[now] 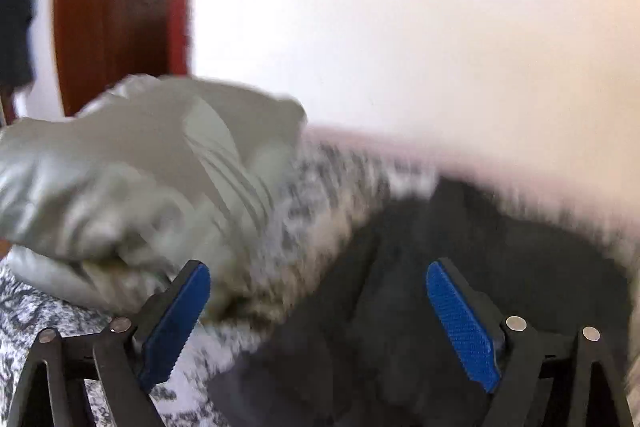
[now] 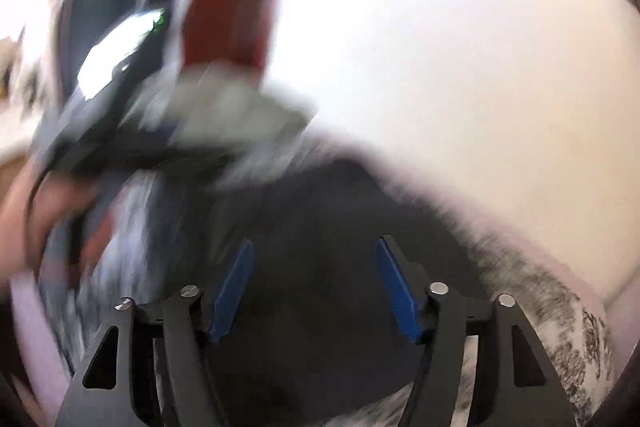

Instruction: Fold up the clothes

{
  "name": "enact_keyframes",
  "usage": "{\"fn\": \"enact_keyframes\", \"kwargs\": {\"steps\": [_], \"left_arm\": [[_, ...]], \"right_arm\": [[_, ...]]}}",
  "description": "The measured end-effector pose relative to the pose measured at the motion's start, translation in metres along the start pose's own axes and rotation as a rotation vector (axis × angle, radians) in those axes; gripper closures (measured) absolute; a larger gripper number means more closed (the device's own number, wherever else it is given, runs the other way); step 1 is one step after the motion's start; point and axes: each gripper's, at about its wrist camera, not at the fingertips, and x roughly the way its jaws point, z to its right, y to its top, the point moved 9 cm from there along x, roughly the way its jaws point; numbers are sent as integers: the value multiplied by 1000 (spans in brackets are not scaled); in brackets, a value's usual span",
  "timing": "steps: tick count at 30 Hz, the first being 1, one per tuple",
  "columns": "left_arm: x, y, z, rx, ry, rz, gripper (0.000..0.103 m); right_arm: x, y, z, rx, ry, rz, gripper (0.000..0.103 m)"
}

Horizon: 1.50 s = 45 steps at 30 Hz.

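A dark grey garment (image 1: 440, 287) lies spread flat on a black-and-white patterned bed cover (image 1: 332, 187), its cloth matte and blurred, directly ahead of both tools. The left tool (image 1: 318, 307) hangs released above it, blue pads wide apart and empty. The right tool (image 2: 314, 279) is likewise released over the same garment (image 2: 320, 211). A bunched, shiny pale grey garment (image 1: 132, 179) sits to the left on the cover.

no readable text (frames blurred), no labels
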Motion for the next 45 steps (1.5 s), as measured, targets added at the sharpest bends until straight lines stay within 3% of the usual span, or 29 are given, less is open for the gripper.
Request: {"fn": "enact_keyframes", "kwargs": {"steps": [2,3,5,7,9,10,12,13,14,16,17,18,19,21,22,23,26,28,30,32,34,35,37,40,41,43,45], "left_arm": [[16,-2,18,86,10,-16,11],[33,-19,16,120,27,-53,11],[66,-52,14,188,61,-127,11],[94,-81,9,234,88,-197,5],[88,-84,-17,114,65,-222,0],[74,-75,-34,51,78,-207,1],[46,-57,-66,-72,107,-177,4],[29,-48,-74,-105,116,-154,4],[13,-40,-70,-98,93,-125,4],[-12,-37,-36,25,36,-71,4],[-19,-49,-8,169,31,-49,4],[-23,-62,17,304,36,-34,4],[-14,-77,21,373,66,-58,4],[6,-104,-12,275,99,-199,5],[9,-112,-26,230,113,-245,5],[-6,-106,-31,199,118,-216,8],[-51,-87,-38,123,113,-130,9],[-65,-89,12,194,-7,-84,9],[-63,-115,73,360,-84,-83,9],[-40,-156,93,483,-92,-192,12],[-45,-186,70,494,-41,-264,12],[-54,-183,54,470,-2,-254,13],[-74,-157,43,428,38,-164,13],[-90,-123,102,534,-2,11,13],[-83,-124,120,576,-22,17,13],[-40,-152,141,636,-49,-99,13],[-33,-166,115,556,-47,-193,11]], "right_arm": [[13,36,32,71,15,38,32],[33,46,46,60,7,13,32],[91,32,67,15,-24,-121,32],[131,-7,88,0,-24,-260,37],[157,-44,114,-16,-55,-352,34],[152,-49,139,101,-58,-333,24],[123,-43,163,243,-101,-260,24],[95,-33,159,219,-125,-191,30],[76,-29,142,166,-86,-162,31],[36,-27,93,45,31,-117,31],[14,-30,63,-24,110,-99,33],[5,-39,44,-105,135,-111,33],[-1,-55,30,-212,117,-142,34],[-8,-74,46,-255,36,-191,35],[-18,-76,73,-154,-4,-203,37],[-35,-75,107,-34,-59,-201,38],[-93,-70,128,8,-73,-113,35],[-103,-74,95,-65,36,-119,34],[-103,-83,62,-137,136,-141,34],[-83,-105,54,-217,162,-219,36],[-79,-117,99,-128,86,-275,38],[-78,-123,122,-82,47,-303,40],[-105,-117,169,65,12,-240,38],[-111,-87,186,65,29,-145,36],[-102,-80,184,73,71,-133,36],[-72,-81,169,54,161,-198,40],[-40,-108,186,-38,106,-328,40]]}}
